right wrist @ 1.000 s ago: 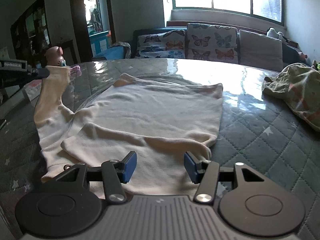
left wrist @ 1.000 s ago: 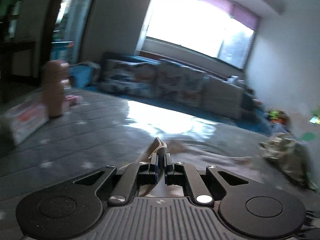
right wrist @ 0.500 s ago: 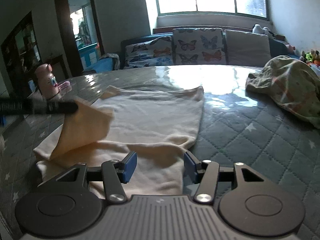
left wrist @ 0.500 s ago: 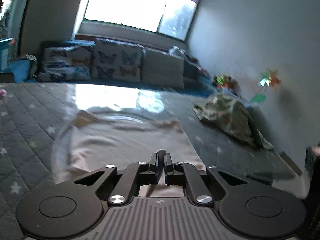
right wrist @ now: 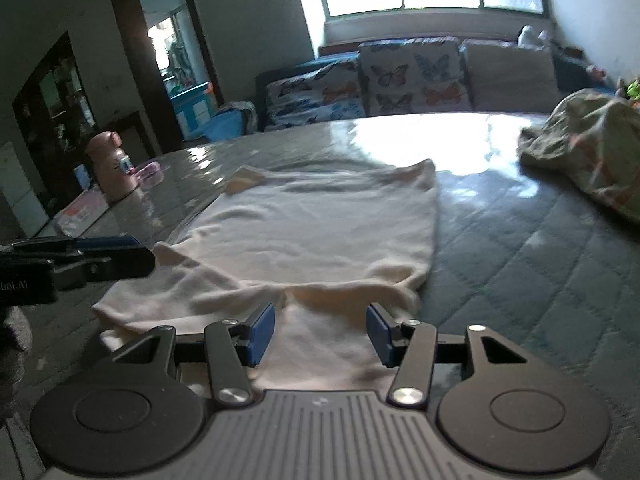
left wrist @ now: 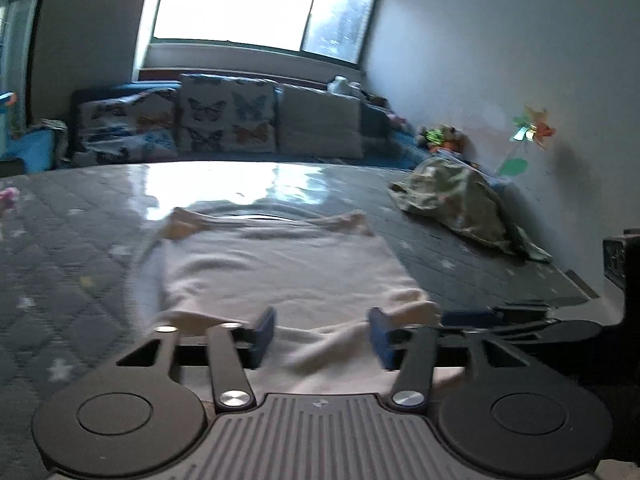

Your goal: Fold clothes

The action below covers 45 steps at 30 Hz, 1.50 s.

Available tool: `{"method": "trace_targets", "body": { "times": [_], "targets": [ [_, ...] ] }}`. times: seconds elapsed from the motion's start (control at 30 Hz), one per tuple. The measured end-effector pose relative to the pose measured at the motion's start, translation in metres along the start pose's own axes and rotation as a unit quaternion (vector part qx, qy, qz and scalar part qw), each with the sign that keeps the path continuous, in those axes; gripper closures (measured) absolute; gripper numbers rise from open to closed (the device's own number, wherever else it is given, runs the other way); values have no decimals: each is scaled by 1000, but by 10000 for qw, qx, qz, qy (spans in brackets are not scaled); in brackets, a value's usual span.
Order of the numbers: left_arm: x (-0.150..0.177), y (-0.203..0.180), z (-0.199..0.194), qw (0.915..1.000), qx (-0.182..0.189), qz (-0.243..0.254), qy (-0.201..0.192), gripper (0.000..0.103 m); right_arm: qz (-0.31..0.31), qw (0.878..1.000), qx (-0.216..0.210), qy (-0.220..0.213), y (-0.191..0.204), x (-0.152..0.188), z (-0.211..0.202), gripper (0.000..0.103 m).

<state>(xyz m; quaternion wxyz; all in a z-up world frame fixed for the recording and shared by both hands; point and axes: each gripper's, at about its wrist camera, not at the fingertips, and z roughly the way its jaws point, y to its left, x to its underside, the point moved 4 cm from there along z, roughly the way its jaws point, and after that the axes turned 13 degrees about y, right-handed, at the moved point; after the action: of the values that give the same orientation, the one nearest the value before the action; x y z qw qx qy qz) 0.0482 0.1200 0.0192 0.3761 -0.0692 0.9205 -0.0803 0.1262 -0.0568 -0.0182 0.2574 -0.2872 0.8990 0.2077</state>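
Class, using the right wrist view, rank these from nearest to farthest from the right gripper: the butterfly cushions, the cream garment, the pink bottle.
1. Cream garment: directly beneath and ahead of the right gripper.
2. Pink bottle: far left, on the quilted surface.
3. Butterfly cushions: at the back, under the window.

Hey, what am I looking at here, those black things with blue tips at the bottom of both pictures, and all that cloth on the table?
Those are two hand-held claws; a person carries one in each hand, and each has a camera looking along its two blue-padded fingers. One picture is from the left claw, the other from the right claw. Both hover over a cream long-sleeved top spread on a grey quilted table cover with star prints. The left claw's jaws have just been opening; cloth lies between them, not pinched. The right claw is open too, holding nothing. A crumpled green patterned garment waits on the right; a pink bottle stands on the left.
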Motion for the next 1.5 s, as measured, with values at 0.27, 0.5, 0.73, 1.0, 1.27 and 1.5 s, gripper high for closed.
{"method": "trace_targets", "body": {
  "times": [0.27,0.5,0.73,1.0,1.27,1.5],
  "targets": [
    [11,44,-14,9976,-610,-273,-171,0,-174,9991,-152,351,22,4,22,58],
    [14,67,-25,9943,-852,-563,-305,0,-184,9992,-53,343,32,4,24,68],
    [25,86,-34,9900,-1100,-831,-313,0,-182,9990,-74,394,38,2,26,70],
    [46,105,-47,9822,-1390,-1243,-236,0,-387,9981,265,393,43,1,28,84],
    [60,123,-46,9728,-1720,-1550,-65,0,-294,9986,212,378,42,0,29,89],
    [46,112,-35,9769,-1723,-1265,-66,0,-239,9989,131,381,40,0,29,90]
  ]
}}
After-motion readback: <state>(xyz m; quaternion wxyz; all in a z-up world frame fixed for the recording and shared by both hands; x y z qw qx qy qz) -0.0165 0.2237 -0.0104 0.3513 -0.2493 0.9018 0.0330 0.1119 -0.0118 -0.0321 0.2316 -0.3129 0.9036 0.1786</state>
